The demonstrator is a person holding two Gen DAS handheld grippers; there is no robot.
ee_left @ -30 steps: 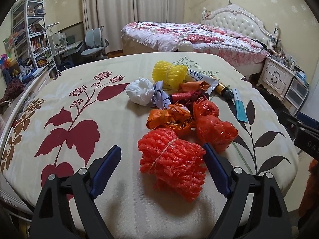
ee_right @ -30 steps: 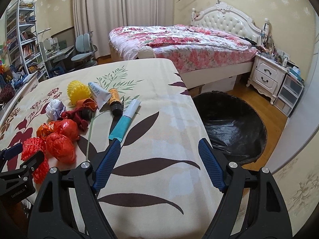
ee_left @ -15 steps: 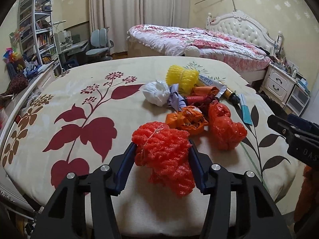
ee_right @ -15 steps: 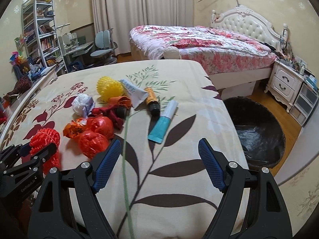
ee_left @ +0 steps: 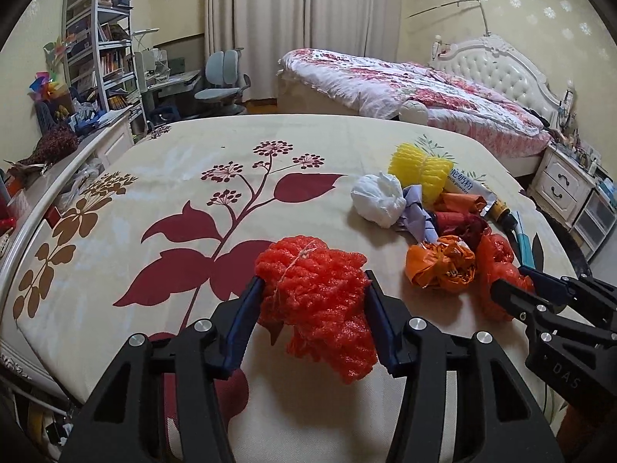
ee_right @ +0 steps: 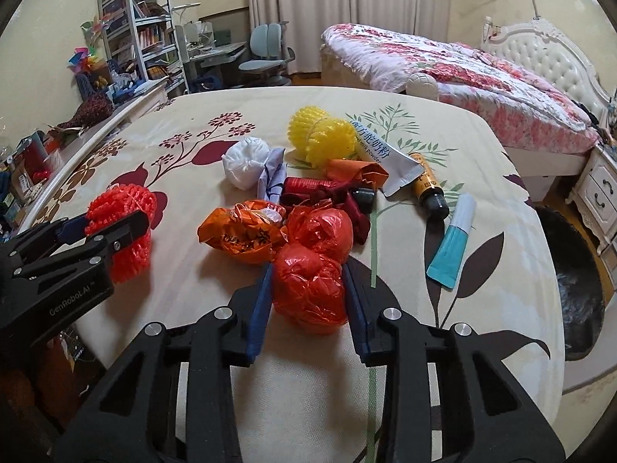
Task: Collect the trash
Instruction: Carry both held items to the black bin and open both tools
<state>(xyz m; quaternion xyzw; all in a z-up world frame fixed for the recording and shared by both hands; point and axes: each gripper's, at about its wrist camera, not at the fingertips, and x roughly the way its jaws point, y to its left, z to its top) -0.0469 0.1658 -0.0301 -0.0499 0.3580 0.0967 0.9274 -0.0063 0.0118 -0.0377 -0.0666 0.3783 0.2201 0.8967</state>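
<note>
I am pinching the red foam net bundle [ee_left: 316, 301] in my left gripper [ee_left: 313, 310], its jaws pressing both sides, at the near edge of the tabletop [ee_left: 162, 177]. My right gripper [ee_right: 306, 289] is closing — its jaws touching a crumpled red plastic bag [ee_right: 308, 285]. Beyond it are lying an orange bag [ee_right: 243, 235], a white wad [ee_right: 245, 162] and yellow foam netting [ee_right: 322, 137] — the black-lined bin [ee_right: 574, 285] is sitting off the far right edge.

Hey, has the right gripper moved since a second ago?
Yes. In the right wrist view the right gripper has swung left, away from the black trash bin, and its jaws are closing around the red plastic bag.
</note>
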